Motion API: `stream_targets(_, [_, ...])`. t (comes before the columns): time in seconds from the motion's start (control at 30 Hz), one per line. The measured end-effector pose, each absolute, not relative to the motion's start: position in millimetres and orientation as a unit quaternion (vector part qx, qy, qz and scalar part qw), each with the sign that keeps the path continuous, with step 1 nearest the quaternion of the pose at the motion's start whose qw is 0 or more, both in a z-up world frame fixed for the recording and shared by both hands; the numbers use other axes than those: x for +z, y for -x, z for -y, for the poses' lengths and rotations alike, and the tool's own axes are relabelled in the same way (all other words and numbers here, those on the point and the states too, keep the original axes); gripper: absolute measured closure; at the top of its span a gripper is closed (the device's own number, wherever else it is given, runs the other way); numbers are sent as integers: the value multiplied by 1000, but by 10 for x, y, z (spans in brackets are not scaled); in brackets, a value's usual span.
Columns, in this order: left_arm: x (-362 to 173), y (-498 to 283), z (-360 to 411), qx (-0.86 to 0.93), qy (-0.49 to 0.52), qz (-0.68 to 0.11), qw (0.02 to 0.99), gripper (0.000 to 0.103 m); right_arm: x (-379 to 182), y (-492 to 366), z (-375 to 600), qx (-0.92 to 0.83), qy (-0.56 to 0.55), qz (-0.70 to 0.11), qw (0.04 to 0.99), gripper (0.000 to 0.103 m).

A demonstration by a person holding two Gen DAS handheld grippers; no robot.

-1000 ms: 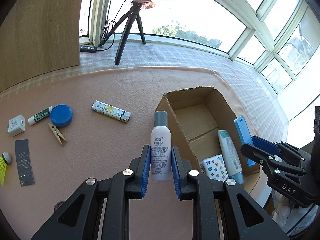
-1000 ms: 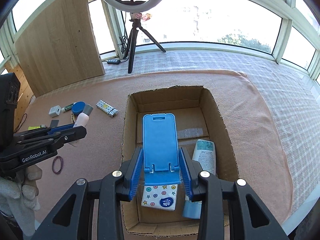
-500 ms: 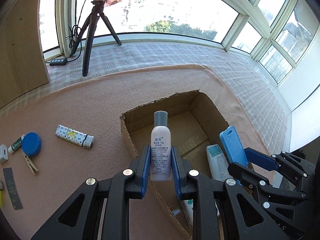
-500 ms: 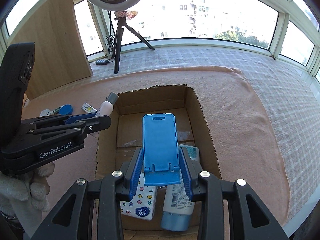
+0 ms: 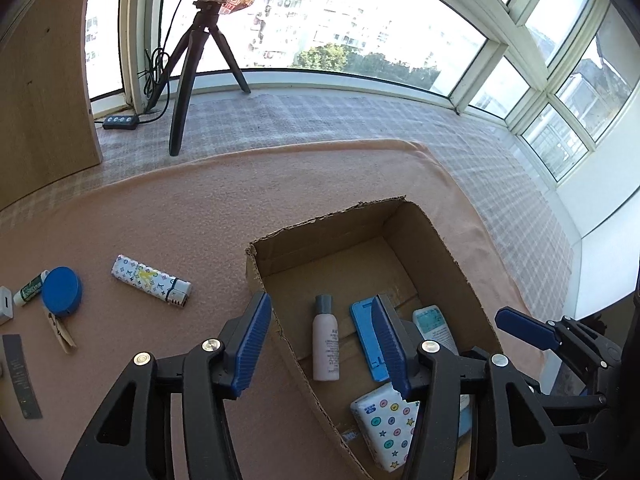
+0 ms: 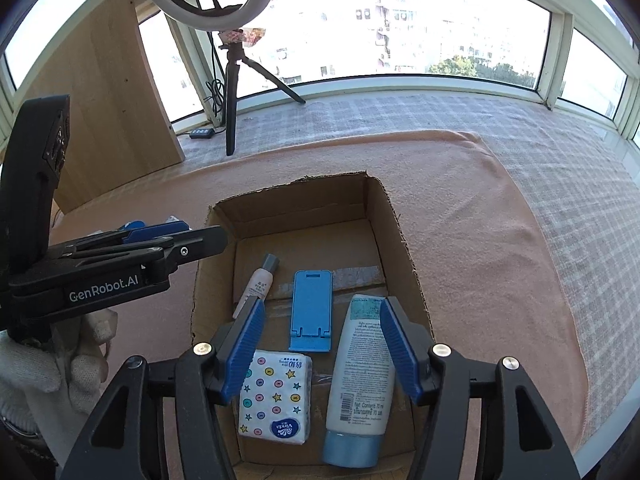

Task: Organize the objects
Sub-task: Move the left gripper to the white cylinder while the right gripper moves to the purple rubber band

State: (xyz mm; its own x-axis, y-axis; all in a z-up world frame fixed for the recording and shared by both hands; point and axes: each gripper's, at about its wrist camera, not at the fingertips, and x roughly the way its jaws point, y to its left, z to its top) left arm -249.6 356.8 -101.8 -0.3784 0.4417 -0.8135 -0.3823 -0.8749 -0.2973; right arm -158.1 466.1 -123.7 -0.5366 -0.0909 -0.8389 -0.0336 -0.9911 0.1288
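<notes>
While both grippers' fingers [image 5: 256,344] [image 6: 400,352] are opening, gripping nothing, tissue pack [image 5: 386,426] partly hidden in box [image 5: 452,256].

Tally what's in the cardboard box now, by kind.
Pink bottle with grey cap: 1
Blue plastic phone stand: 1
White tube with blue cap: 1
Tissue pack with coloured dots: 1
Total: 4

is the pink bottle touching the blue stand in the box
Apart. The right wrist view shows bare cardboard between the bottle and the stand.
</notes>
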Motion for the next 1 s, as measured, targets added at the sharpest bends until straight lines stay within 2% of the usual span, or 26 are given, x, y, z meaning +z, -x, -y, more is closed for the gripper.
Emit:
stream_targets(0.43, [-1060, 2288, -3208, 827, 509, 34, 237, 47, -1199, 1439, -4523, -873, -482, 77, 23, 47])
stream_targets(1.0, [-1152, 1858, -1991, 830, 525, 55, 180, 47, -1240, 1211, -3798, -862, -496, 84, 66, 47])
